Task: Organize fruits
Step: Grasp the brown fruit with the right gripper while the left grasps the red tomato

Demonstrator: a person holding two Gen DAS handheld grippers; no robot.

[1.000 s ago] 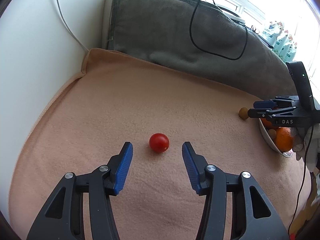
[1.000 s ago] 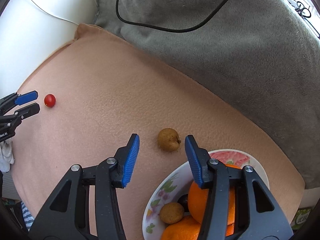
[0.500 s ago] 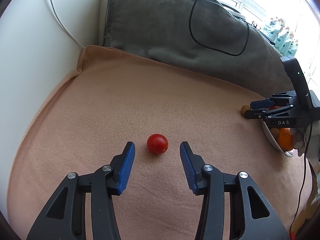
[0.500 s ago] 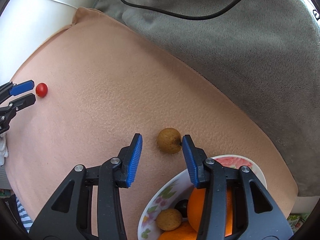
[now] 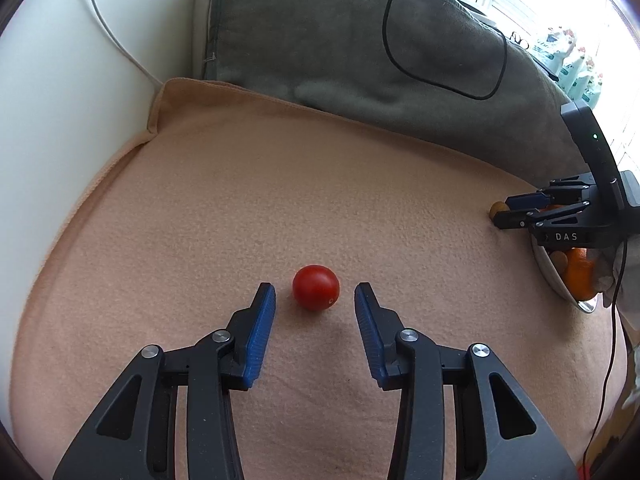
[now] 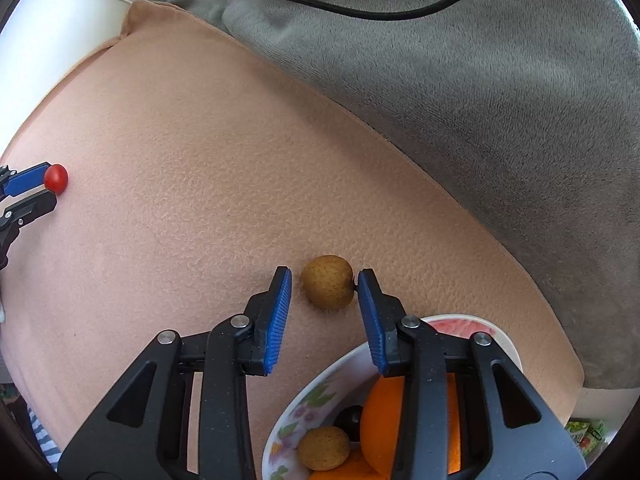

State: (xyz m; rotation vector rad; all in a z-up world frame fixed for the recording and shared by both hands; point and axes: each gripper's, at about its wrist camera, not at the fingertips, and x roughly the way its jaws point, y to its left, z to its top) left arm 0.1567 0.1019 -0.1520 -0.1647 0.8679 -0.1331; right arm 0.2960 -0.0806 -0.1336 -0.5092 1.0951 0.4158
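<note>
A red cherry tomato [image 5: 316,293] lies on the peach blanket [image 5: 240,208], between the tips of my open left gripper [image 5: 315,294], not touched. It also shows far left in the right wrist view [image 6: 56,178]. A small brown round fruit [image 6: 328,282] lies on the blanket between the blue pads of my open right gripper [image 6: 325,280]; the right pad is at its edge. In the left wrist view this fruit [image 5: 498,209] peeks out by the right gripper [image 5: 505,212]. A floral bowl [image 6: 304,408] under the right gripper holds oranges [image 6: 384,416] and another brown fruit [image 6: 323,448].
A grey plush cushion [image 5: 360,40] with a black cable [image 5: 400,52] on it lies along the back of the blanket. A white wall [image 5: 60,80] with a white cord stands at the left. The bowl [image 5: 552,276] sits at the blanket's right edge.
Both grippers have moved forward and down: the tomato now sits between the left tips, the brown fruit between the right pads. The right jaws have narrowed.
</note>
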